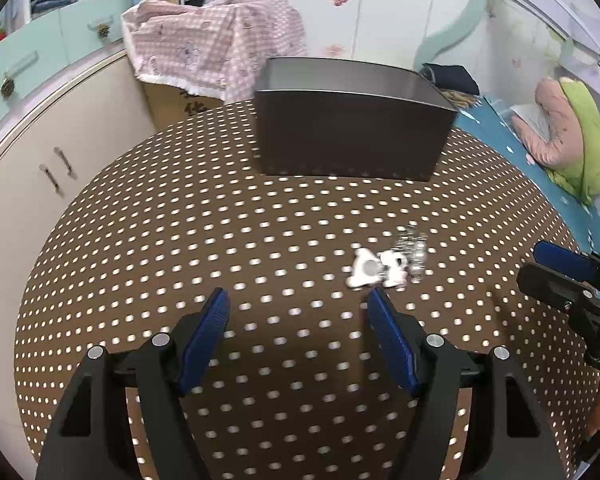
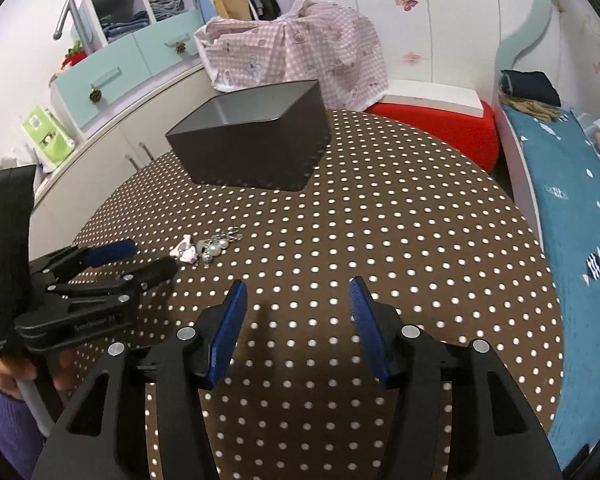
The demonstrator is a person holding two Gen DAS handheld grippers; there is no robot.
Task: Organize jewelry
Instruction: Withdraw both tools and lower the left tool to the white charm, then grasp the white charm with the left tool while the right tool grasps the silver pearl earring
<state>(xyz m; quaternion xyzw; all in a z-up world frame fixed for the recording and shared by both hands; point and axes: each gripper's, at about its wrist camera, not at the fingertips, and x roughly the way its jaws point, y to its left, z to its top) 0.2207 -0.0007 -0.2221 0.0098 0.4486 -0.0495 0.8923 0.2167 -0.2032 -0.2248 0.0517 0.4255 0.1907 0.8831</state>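
Observation:
A small heap of jewelry (image 1: 392, 262), white and pink pieces with silver beads, lies on the brown polka-dot table (image 1: 220, 220). It also shows in the right wrist view (image 2: 208, 249). A dark open box (image 1: 352, 120) stands at the table's far side, also in the right wrist view (image 2: 252, 136). My left gripper (image 1: 298, 300) is open and empty, just short and left of the jewelry; it shows in the right wrist view (image 2: 144, 260). My right gripper (image 2: 296, 288) is open and empty, to the right of the heap, and shows in the left wrist view (image 1: 556, 268).
A pink checked cloth (image 2: 300, 48) covers a carton behind the table. White cabinets (image 1: 40, 160) stand on the left. A red cushion (image 2: 440, 128) and a bed with a blue sheet (image 2: 560, 200) lie on the right.

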